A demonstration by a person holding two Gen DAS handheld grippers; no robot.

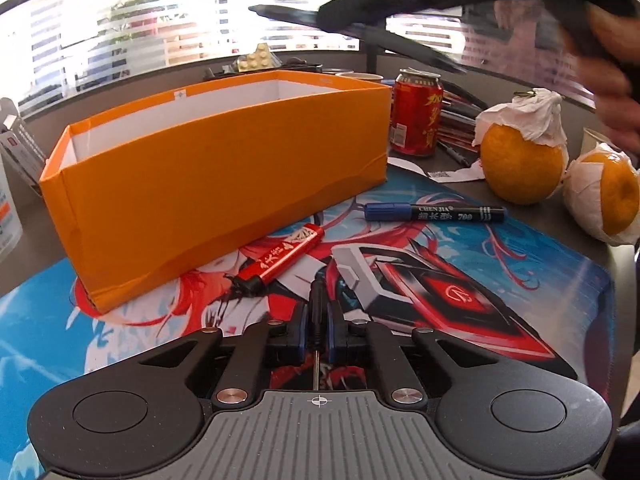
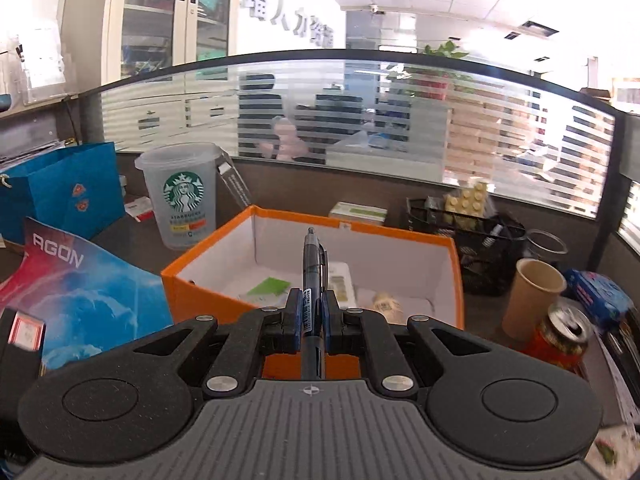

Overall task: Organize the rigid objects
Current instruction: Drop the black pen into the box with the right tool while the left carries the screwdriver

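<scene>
My left gripper is shut on a thin black pen just above the printed desk mat. On the mat ahead lie a red lighter-like stick and a blue and black marker, both in front of the orange box. In the right wrist view my right gripper is shut on a blue pen, held above the near wall of the orange box. Inside the box lie a white packet, a green card and a small wrapped item.
A red can and two tissue-wrapped oranges stand right of the box. A blurred pen and a person's hand cross the top. Around the box stand a Starbucks cup, blue bag, mesh basket and paper cup.
</scene>
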